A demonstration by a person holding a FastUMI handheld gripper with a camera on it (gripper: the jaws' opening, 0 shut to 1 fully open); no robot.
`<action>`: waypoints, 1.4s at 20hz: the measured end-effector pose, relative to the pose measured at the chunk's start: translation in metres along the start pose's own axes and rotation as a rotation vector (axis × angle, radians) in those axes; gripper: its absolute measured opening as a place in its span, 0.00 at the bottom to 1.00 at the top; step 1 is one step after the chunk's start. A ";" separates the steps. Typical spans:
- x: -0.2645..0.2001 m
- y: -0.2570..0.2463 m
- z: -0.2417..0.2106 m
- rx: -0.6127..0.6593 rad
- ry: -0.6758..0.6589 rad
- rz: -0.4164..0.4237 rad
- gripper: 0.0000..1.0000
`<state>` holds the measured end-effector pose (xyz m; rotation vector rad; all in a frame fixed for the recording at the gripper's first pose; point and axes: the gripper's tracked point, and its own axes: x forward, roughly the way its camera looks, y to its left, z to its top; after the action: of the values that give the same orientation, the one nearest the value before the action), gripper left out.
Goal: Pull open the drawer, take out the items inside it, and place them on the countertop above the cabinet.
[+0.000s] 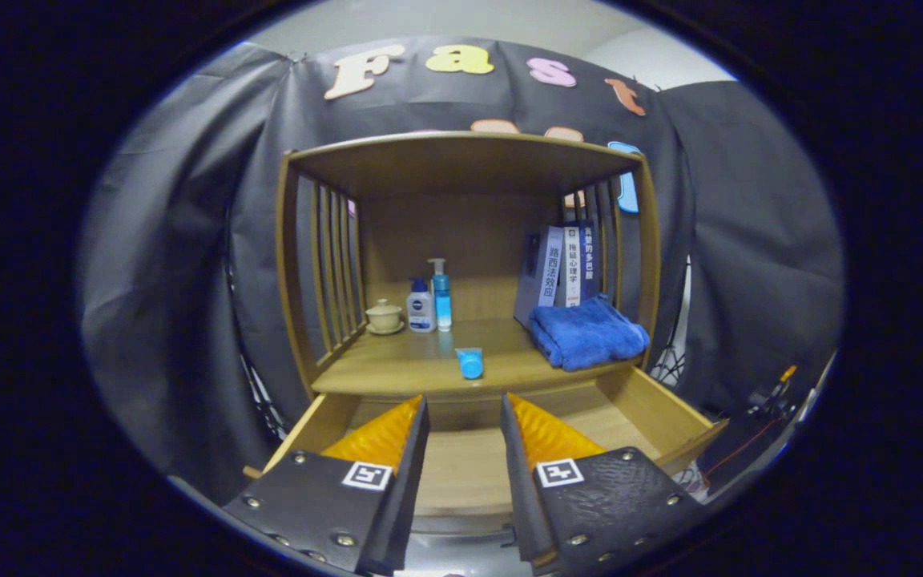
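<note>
Drawer (654, 409) pulled open beneath parted, empty tongs (465, 413).

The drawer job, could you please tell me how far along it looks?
The drawer is pulled open, and its visible floor looks bare. A small blue tube already lies on the countertop, beyond the fingers. The gripper is open over the drawer, holding nothing. Little seems left, though the fingers hide part of the drawer.

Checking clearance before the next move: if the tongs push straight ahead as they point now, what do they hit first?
The tongs are open over the pulled-out drawer. Straight ahead, they'd likely meet the countertop front edge, with the small blue tube just beyond. Depth is unclear; they might pass above the edge and reach the tube first.
</note>
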<state>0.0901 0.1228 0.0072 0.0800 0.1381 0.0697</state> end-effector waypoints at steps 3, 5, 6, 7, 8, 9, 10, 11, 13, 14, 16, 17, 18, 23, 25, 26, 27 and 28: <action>-0.023 -0.009 -0.033 -0.020 0.022 0.017 0.51; -0.028 -0.016 -0.057 -0.023 0.060 0.025 0.51; -0.028 -0.019 -0.067 -0.010 0.081 0.028 0.52; -0.027 -0.023 -0.078 0.009 0.102 0.028 0.51; -0.026 -0.026 -0.088 0.024 0.122 0.030 0.52; -0.024 -0.028 -0.096 0.036 0.139 0.037 0.52; -0.022 -0.029 -0.103 0.045 0.152 0.044 0.51; -0.017 -0.031 -0.108 0.052 0.162 0.050 0.52; -0.016 -0.035 -0.117 0.055 0.176 0.069 0.51; -0.012 -0.033 -0.121 0.054 0.187 0.081 0.52; -0.013 -0.041 -0.131 0.034 0.209 0.068 0.52; -0.010 -0.042 -0.131 0.046 0.207 0.060 0.54; -0.009 -0.042 -0.128 0.061 0.194 0.061 0.54; 0.004 -0.046 -0.129 0.024 0.219 0.072 0.55; 0.013 -0.046 -0.125 0.013 0.223 0.078 0.55; 0.021 -0.045 -0.122 0.016 0.218 0.075 0.55; 0.029 -0.043 -0.122 0.013 0.222 0.077 0.55; 0.036 -0.042 -0.119 0.008 0.223 0.078 0.55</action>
<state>0.1116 0.0931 -0.1189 0.0858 0.3577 0.1557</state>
